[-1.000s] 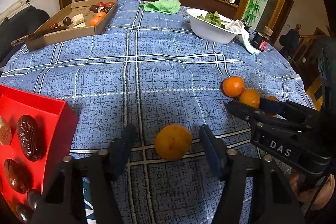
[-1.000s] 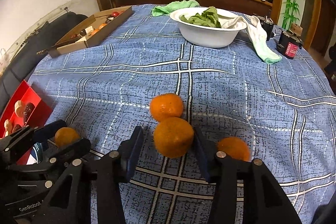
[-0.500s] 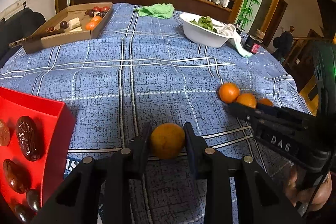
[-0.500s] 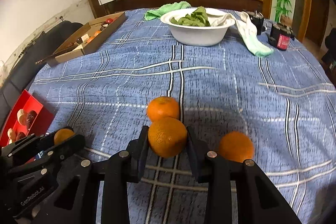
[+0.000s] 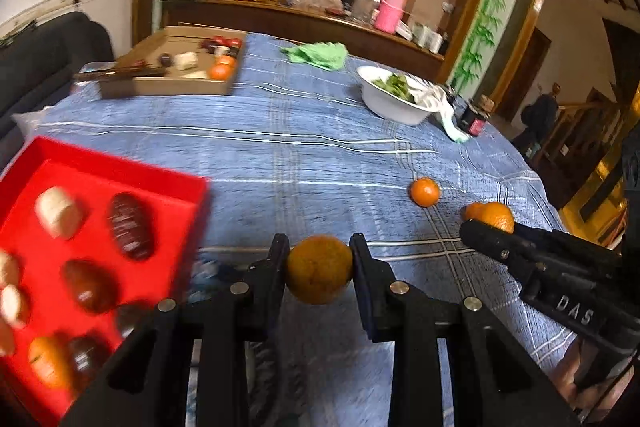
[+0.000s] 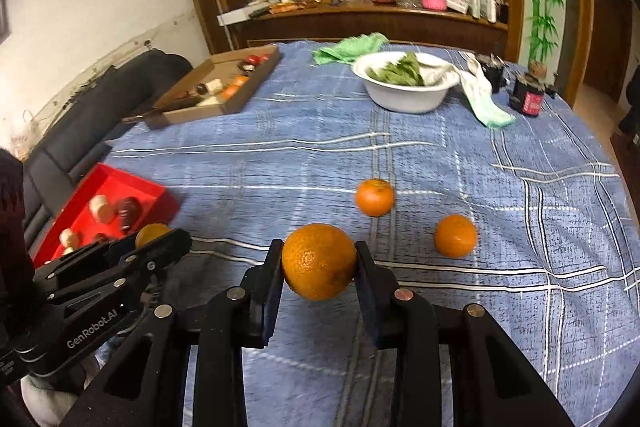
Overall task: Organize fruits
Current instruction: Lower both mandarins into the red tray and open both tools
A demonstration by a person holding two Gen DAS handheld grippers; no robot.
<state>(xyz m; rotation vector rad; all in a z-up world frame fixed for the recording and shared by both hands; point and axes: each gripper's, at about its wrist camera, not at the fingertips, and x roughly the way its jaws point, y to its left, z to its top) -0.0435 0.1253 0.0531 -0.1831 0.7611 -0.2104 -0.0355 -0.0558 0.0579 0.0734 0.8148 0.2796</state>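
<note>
My left gripper (image 5: 319, 269) is shut on a dull orange (image 5: 319, 269) and holds it above the blue cloth, just right of the red tray (image 5: 100, 167) of dates and other fruit. My right gripper (image 6: 319, 261) is shut on a bright orange (image 6: 319, 261), lifted off the cloth. Two more oranges lie on the cloth: one ahead (image 6: 375, 197) and one to the right (image 6: 455, 235). The left gripper with its orange (image 6: 151, 233) also shows at the left of the right wrist view.
A white bowl (image 6: 404, 97) of greens, a green cloth (image 6: 348, 49), a cardboard box (image 6: 216, 83) with fruit and a small dark jar (image 6: 530, 99) stand at the far side. A dark sofa (image 6: 100, 115) is on the left.
Both grippers closed on their oranges and lifted them off the cloth. The left gripper has moved left toward the red tray.
</note>
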